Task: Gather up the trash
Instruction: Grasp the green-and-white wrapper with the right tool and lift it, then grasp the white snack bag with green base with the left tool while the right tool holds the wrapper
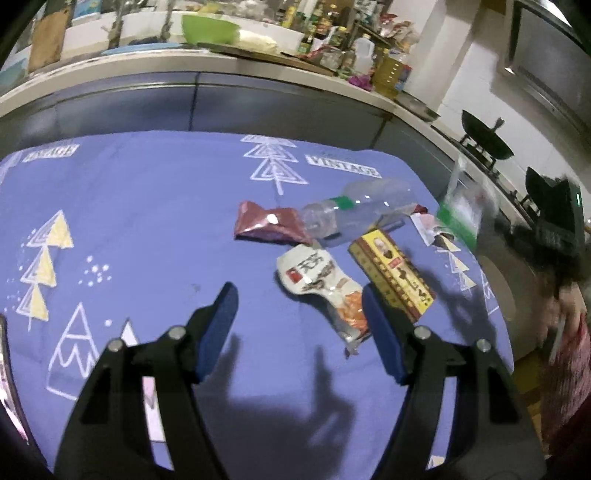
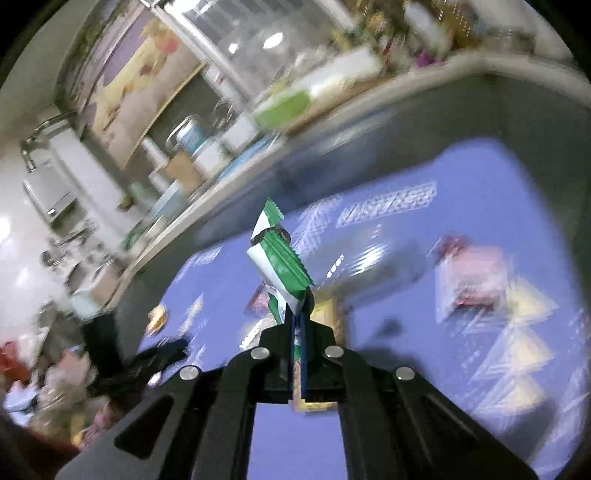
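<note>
Trash lies on a blue patterned tablecloth (image 1: 147,229): a dark red wrapper (image 1: 267,225), a clear plastic bottle (image 1: 354,214), a white and orange snack pouch (image 1: 325,291) and a yellow box-like packet (image 1: 393,273). My left gripper (image 1: 299,314) hovers open just short of the pouch, nothing between its blue pads. My right gripper (image 2: 297,325) is shut on a green and white wrapper (image 2: 279,262), lifted above the cloth. That wrapper (image 1: 461,210) shows blurred at the table's right edge in the left wrist view.
A kitchen counter (image 1: 221,70) runs behind the table, crowded with a green bowl (image 1: 208,27), bottles and jars. A stove with a dark wok (image 1: 484,136) stands at the right. A person's sleeve (image 1: 569,354) is at the far right.
</note>
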### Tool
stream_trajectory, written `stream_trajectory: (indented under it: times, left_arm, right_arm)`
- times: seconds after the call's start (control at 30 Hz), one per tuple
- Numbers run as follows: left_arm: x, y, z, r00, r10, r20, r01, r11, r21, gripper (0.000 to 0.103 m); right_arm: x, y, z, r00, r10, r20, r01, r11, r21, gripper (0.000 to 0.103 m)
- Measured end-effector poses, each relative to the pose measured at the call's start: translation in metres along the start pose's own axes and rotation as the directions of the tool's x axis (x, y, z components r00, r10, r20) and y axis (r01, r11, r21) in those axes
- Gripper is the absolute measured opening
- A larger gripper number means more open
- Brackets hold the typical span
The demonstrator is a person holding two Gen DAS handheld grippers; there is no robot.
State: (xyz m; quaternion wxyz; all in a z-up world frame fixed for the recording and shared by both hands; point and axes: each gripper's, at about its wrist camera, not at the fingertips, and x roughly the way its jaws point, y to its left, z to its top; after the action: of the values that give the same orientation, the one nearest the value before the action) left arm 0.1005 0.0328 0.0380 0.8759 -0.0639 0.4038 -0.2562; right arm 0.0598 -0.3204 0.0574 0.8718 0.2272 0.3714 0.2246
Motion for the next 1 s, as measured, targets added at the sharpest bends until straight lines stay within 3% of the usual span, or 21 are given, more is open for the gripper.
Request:
stream_trajectory:
  times: [0.1,0.17,0.33,0.47,0.57,0.63,0.67,0.7,0.83,1.0]
  left_arm:
    - [-0.008,0.009,-0.005,1.000,0.017,0.006,-0.016,1.000,-0.019,0.067]
    - [-0.016,0.013,-0.012,0.999,0.047,0.021,-0.046,0.999,-0.012,0.067]
    - [-0.021,0.028,-0.033,0.998,0.054,-0.013,-0.054,0.998,-0.034,0.067]
    - [-0.021,0.036,-0.047,0.999,0.019,-0.032,-0.022,0.997,-0.075,0.074]
    - [-0.016,0.035,-0.054,0.999,-0.008,-0.045,0.004,0.997,-0.076,0.075]
    - [-0.010,0.030,-0.057,0.998,-0.016,-0.057,0.012,0.998,-0.064,0.075]
    - [-0.008,0.029,-0.057,0.998,-0.021,-0.060,0.017,0.998,-0.062,0.075]
    - [-0.007,0.027,-0.058,0.998,-0.031,-0.063,0.027,0.998,-0.061,0.075]
    - [-0.005,0.016,-0.057,0.997,-0.039,-0.066,0.036,0.999,-0.036,0.075]
    - [0.004,-0.011,-0.056,0.997,0.007,-0.074,-0.002,0.998,0.068,0.075]
  right_arm:
    - [0.045,0.022,-0.034,0.987,0.117,-0.109,-0.110,0.991,0.072,0.000]
    - [0.067,0.040,-0.047,0.977,0.149,-0.150,-0.139,0.987,0.075,0.000]
    - [0.121,0.079,-0.065,0.982,0.029,-0.186,-0.028,1.000,0.010,0.000]
    - [0.136,0.089,-0.069,0.970,-0.015,-0.244,0.008,1.000,-0.030,0.001]
    - [0.137,0.091,-0.068,0.965,-0.058,-0.256,0.047,0.998,-0.046,0.009]
    - [0.135,0.092,-0.075,0.965,-0.067,-0.253,0.055,0.997,-0.052,0.026]
    - [0.133,0.094,-0.075,0.969,-0.071,-0.238,0.059,0.997,-0.059,0.046]
    - [0.130,0.095,-0.077,0.972,-0.069,-0.224,0.055,0.996,-0.068,0.058]
    - [0.110,0.100,-0.075,0.983,-0.030,-0.181,0.013,0.995,-0.095,0.058]
    - [0.063,0.077,-0.064,0.999,-0.028,-0.045,0.027,0.999,-0.025,0.058]
